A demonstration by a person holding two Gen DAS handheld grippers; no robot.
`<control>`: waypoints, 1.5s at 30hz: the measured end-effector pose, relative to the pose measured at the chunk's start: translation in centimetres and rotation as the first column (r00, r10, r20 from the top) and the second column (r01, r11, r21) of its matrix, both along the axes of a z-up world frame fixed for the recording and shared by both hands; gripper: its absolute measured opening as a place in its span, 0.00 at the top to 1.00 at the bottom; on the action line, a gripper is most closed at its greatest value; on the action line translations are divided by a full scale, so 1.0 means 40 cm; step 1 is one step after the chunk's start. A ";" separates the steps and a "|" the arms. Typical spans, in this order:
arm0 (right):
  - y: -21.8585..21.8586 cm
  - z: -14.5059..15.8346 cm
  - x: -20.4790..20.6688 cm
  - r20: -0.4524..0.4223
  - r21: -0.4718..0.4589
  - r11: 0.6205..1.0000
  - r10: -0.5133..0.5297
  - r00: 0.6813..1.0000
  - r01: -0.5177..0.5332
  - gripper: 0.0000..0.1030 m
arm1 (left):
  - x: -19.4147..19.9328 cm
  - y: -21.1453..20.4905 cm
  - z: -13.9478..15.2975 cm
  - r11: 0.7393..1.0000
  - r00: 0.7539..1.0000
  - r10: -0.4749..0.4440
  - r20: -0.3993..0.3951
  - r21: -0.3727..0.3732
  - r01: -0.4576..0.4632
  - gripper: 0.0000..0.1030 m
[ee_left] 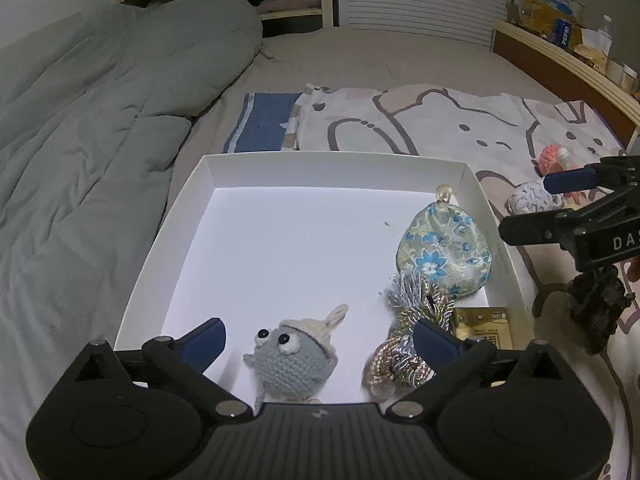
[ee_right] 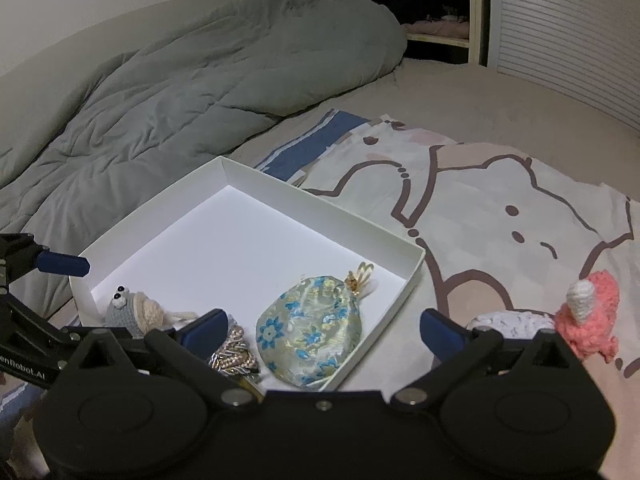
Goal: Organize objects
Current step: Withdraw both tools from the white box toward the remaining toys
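Observation:
A white open box point(ee_left: 208, 184) point(ee_right: 248, 180) lies on the bed. In it are a grey crochet toy with googly eyes point(ee_left: 290, 360) point(ee_right: 124, 308), a blue floral pouch point(ee_left: 444, 246) point(ee_right: 312, 330), a braided gold tassel point(ee_left: 400, 356) point(ee_right: 234, 354) and a small gold packet point(ee_left: 482, 326). My left gripper point(ee_left: 320, 340) is open, empty, just above the toy. My right gripper point(ee_right: 324, 334) is open, empty, over the box's near right corner. A pink crochet toy point(ee_right: 592, 312) point(ee_left: 554, 158) and a pale grey knitted item point(ee_right: 508, 322) point(ee_left: 530, 198) lie on the blanket right of the box.
A cartoon-print blanket point(ee_right: 500, 208) covers the bed right of the box. A grey duvet point(ee_left: 100, 120) is piled on the left. A headboard shelf point(ee_left: 568, 46) holds bottles and packets. A dark lumpy object point(ee_left: 596, 312) sits below the right gripper point(ee_left: 560, 200).

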State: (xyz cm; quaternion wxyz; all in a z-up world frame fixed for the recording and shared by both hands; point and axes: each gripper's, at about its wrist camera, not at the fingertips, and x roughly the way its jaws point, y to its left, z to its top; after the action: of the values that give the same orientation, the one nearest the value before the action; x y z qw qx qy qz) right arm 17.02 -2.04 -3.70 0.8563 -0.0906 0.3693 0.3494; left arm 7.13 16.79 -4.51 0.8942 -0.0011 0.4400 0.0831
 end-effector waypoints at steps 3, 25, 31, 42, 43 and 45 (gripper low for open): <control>-0.012 0.007 -0.004 0.013 0.004 1.000 -0.004 1.000 0.004 0.00 | 0.001 0.000 0.007 1.000 1.000 0.012 0.017 -0.005 -0.012 0.00; -0.259 0.152 -0.095 0.125 0.023 0.998 -0.068 0.990 0.066 0.00 | -0.022 -0.181 0.126 0.989 0.971 -0.119 0.210 -0.057 0.134 0.00; -0.353 0.168 -0.117 0.137 0.036 0.990 -0.137 0.981 0.133 0.00 | -0.028 -0.256 0.137 0.979 0.958 -0.163 0.237 -0.079 0.186 0.00; -0.482 0.159 -0.147 0.158 0.062 0.969 -0.245 0.956 0.238 0.00 | -0.033 -0.369 0.127 0.976 0.950 -0.176 0.257 -0.083 0.203 0.00; -0.490 0.155 -0.150 0.162 0.060 0.968 -0.250 0.955 0.243 0.00 | -0.033 -0.378 0.126 0.975 0.950 -0.177 0.258 -0.084 0.205 0.00; -0.508 0.150 -0.157 0.167 0.061 0.965 -0.262 0.950 0.255 0.00 | -0.031 -0.395 0.123 0.974 0.948 -0.181 0.263 -0.087 0.210 0.00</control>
State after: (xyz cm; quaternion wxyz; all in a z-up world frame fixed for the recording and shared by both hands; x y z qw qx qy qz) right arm 10.75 -22.35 2.28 0.9253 -0.0551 0.2950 0.2320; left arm 5.91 1.01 0.43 0.9454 -0.0192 0.3239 -0.0321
